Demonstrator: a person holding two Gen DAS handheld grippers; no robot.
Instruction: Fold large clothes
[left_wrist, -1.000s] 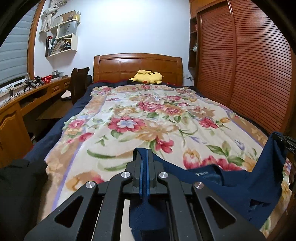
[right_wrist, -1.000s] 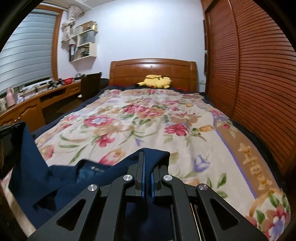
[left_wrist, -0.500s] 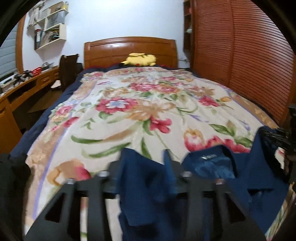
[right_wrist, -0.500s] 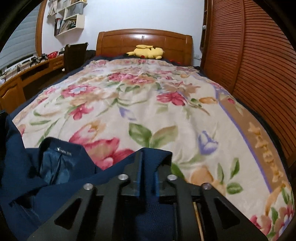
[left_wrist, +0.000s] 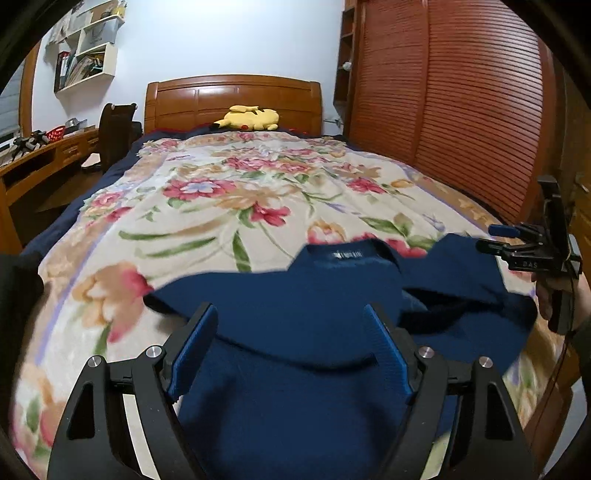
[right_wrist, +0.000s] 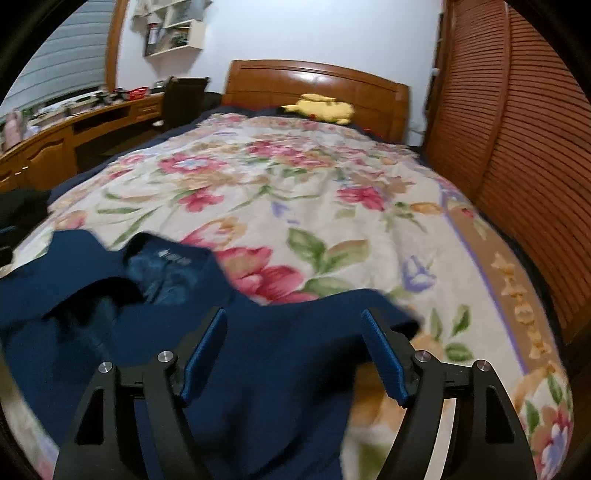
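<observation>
A navy blue garment (left_wrist: 295, 302) lies spread at the near end of the floral bedspread (left_wrist: 229, 199), its collar and label turned toward the headboard. My left gripper (left_wrist: 290, 336) hovers over the garment's left shoulder, its jaws opening wide; cloth lies below and between the blue pads (left_wrist: 194, 347) without being pinched. In the right wrist view the same garment (right_wrist: 155, 332) fills the lower left. My right gripper (right_wrist: 293, 339) stands over its right shoulder, jaws opening, pads off the fabric. The right gripper (left_wrist: 517, 245) also shows at the right edge of the left wrist view, held by a hand.
A yellow plush toy (left_wrist: 251, 118) rests by the wooden headboard (left_wrist: 232, 99). Slatted wooden wardrobe doors (left_wrist: 461, 103) run along the bed's right side. A wooden desk (right_wrist: 74, 125) and dark chair (left_wrist: 114, 129) stand to the left, with wall shelves (left_wrist: 92, 62) above.
Both grippers were shut on the garment's shoulders and have opened, letting the cloth drop onto the bed. Both hands have come down toward the bedspread, and the garment now lies spread out.
</observation>
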